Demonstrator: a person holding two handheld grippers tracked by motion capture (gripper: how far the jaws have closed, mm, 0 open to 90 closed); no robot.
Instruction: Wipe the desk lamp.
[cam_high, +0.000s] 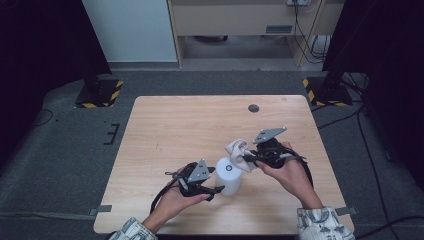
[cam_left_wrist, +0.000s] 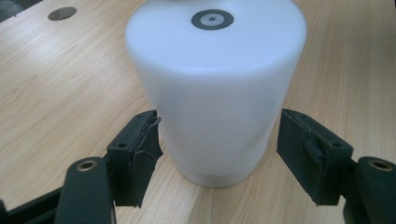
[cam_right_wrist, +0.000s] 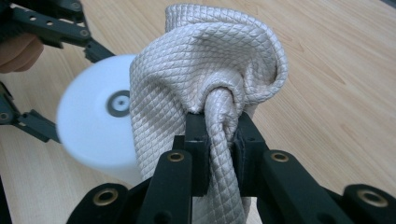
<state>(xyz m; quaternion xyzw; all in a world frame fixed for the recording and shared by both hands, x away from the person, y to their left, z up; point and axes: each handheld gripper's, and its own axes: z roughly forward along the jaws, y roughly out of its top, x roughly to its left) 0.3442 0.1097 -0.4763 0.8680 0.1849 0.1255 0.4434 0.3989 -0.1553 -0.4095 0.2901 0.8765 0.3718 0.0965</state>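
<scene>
One white cup (cam_left_wrist: 215, 88) upturned on one table (cam_high: 170, 130), my left gripper (cam_left_wrist: 219, 161) spread around it, my right gripper (cam_right_wrist: 218, 140) pinching one cloth (cam_right_wrist: 210, 70)

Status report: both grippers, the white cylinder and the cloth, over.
Left gripper open, jaws flanking white cylinder. Right gripper shut on quilted cloth, beside the cylinder. Nothing in the way.

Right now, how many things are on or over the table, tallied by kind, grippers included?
Grippers: 2, left gripper and right gripper
White cylinder: 1
Quilted cloth: 1
Total: 4
</scene>
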